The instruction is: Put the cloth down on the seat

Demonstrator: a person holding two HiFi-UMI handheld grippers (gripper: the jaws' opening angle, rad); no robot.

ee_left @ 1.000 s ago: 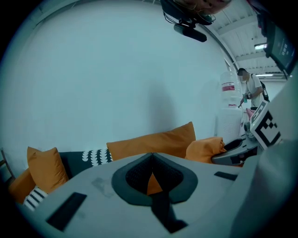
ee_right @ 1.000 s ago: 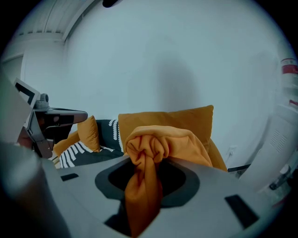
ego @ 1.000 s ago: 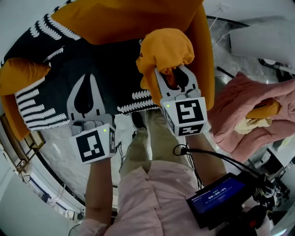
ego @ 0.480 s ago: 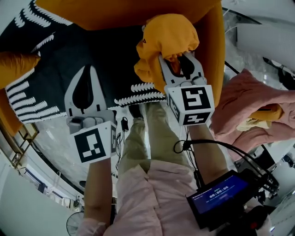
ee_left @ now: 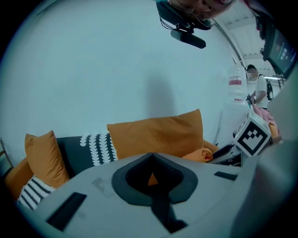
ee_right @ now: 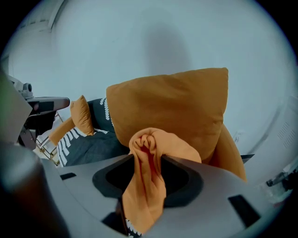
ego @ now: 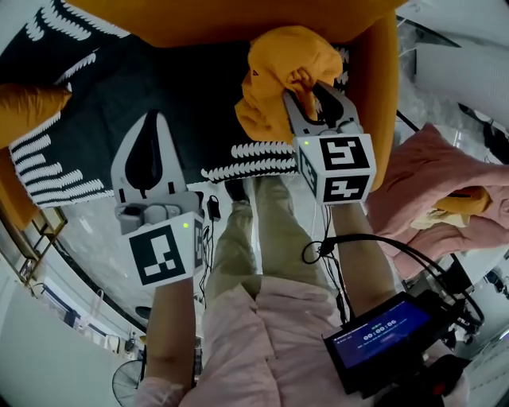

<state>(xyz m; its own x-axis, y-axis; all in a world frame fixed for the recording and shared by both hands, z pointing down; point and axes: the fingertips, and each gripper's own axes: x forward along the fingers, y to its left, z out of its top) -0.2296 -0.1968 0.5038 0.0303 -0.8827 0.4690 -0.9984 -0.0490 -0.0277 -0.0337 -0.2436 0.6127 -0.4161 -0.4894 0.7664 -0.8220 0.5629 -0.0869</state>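
An orange cloth (ego: 283, 79) hangs bunched from my right gripper (ego: 312, 79), which is shut on it above the right part of the dark seat (ego: 183, 103). In the right gripper view the cloth (ee_right: 148, 172) is pinched between the jaws and drapes down in front of a big orange cushion (ee_right: 172, 107). My left gripper (ego: 151, 127) is shut with nothing in it, held over the seat's front edge. The left gripper view shows its tips (ee_left: 151, 155) closed, with the cloth (ee_left: 200, 155) and the other gripper off to the right.
A black-and-white patterned throw (ego: 56, 171) covers the seat's front and left. An orange cushion (ego: 28, 103) lies at the left, another (ego: 231, 20) stands at the back. A heap of pink fabric (ego: 445, 191) lies to the right. A small screen (ego: 382, 338) and cables hang by my body.
My right gripper has carried the orange cloth a little further forward and to the right over the seat. The left gripper has stayed about where it was.
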